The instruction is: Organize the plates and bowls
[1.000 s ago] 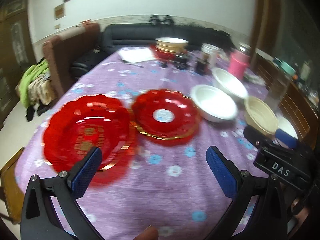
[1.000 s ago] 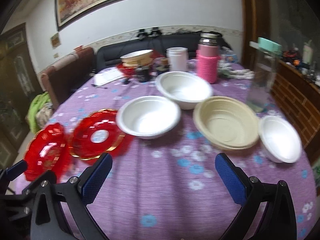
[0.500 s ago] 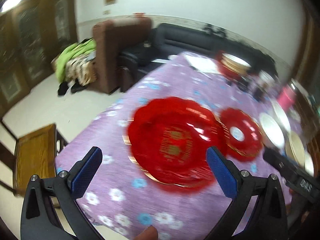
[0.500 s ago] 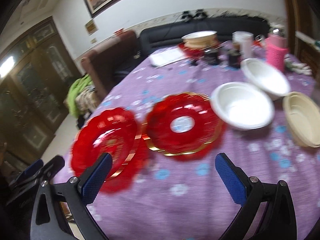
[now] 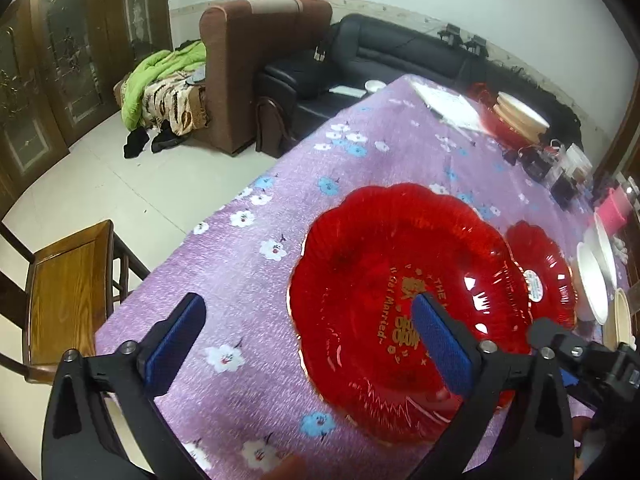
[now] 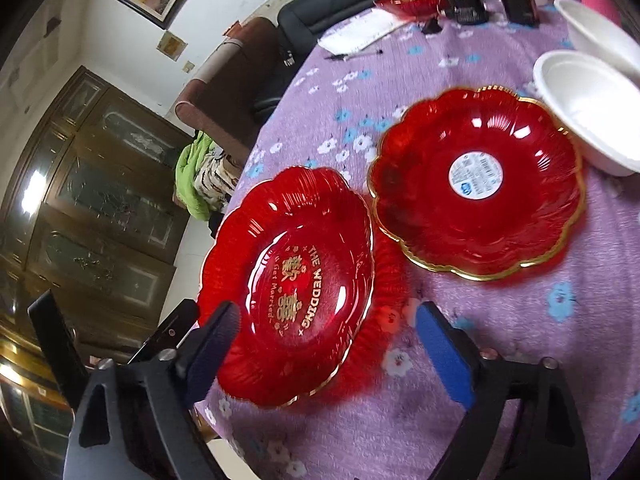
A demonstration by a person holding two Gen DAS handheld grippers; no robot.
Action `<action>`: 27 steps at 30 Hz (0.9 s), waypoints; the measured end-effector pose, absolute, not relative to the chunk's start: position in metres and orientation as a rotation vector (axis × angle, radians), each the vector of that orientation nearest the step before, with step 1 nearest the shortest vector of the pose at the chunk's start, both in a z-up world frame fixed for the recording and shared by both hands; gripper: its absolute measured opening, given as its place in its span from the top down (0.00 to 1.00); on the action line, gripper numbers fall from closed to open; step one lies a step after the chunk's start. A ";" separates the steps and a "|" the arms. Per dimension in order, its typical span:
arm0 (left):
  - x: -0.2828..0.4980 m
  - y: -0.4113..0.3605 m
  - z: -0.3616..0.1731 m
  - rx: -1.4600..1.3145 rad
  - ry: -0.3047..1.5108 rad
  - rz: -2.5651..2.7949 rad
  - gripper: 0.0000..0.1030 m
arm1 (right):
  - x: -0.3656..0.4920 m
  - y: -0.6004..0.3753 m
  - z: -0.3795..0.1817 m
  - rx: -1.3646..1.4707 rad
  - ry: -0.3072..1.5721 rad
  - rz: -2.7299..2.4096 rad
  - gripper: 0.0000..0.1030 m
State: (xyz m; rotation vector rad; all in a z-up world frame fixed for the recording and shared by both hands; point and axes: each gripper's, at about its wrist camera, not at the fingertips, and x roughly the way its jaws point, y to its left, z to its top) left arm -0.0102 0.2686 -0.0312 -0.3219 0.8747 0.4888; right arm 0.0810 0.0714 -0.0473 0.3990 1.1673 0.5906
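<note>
A large red plate with gold wedding lettering [image 5: 384,280] [image 6: 292,280] lies near the table's left front edge. A second red plate with a gold rim and a white sticker [image 6: 476,180] [image 5: 540,276] lies just right of it. White bowls [image 6: 588,108] [image 5: 592,280] and a beige bowl [image 5: 622,320] stand further right. My left gripper [image 5: 308,344] is open above the lettered plate's left rim. My right gripper [image 6: 328,352] is open, its jaws spanning that plate's near part.
The purple flowered tablecloth [image 5: 280,208] covers the table. A wooden chair [image 5: 68,288] stands at the left edge. At the far end are stacked dishes [image 5: 516,116], papers [image 6: 360,32], dark jars [image 6: 464,4] and a pink container [image 5: 614,210]. A brown armchair [image 5: 248,68] stands beyond.
Both grippers swung left and came down closer over the lettered red plate. The bowls have slid to the right edge of both views. Both stay open.
</note>
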 end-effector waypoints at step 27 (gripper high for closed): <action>-0.022 0.283 -0.023 -0.339 0.858 0.549 0.91 | 0.086 0.097 -0.044 0.276 1.167 0.556 0.90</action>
